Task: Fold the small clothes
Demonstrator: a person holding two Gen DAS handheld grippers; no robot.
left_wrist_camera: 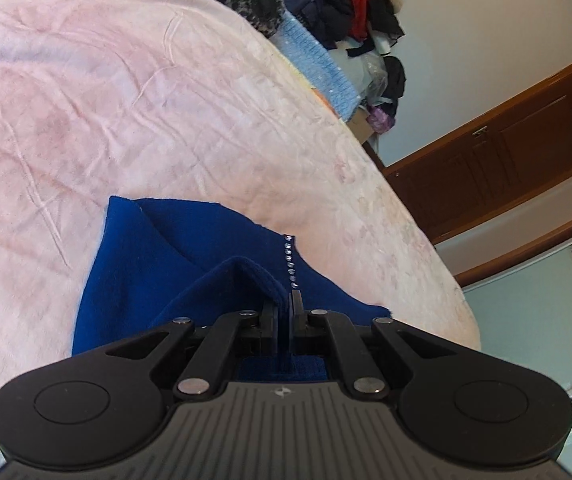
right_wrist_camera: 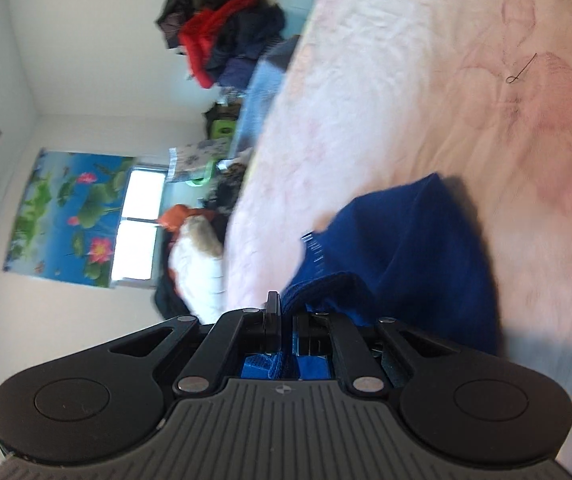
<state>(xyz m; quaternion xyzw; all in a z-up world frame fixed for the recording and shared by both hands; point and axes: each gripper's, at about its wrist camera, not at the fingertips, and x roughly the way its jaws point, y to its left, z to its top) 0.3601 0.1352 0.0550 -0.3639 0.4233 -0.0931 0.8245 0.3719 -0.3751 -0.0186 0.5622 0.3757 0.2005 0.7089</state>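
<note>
A deep blue knit garment (left_wrist_camera: 190, 256) with a row of small rhinestones (left_wrist_camera: 289, 260) drapes over the pink bed cover. My left gripper (left_wrist_camera: 284, 304) is shut on a ribbed edge of it, and the cloth hangs forward from the jaws. In the right wrist view the same blue garment (right_wrist_camera: 417, 248) trails away over the bed. My right gripper (right_wrist_camera: 286, 308) is shut on another ribbed edge of it, with blue cloth bunched between and behind the jaws. Both pinched edges are lifted off the bed.
The pink bed cover (left_wrist_camera: 126, 100) spreads wide, with a small dark wire hook (right_wrist_camera: 519, 70) lying on it. A pile of dark and red clothes (left_wrist_camera: 337, 0) sits beyond the bed's far edge. A brown wooden cabinet (left_wrist_camera: 497, 152) stands by the wall.
</note>
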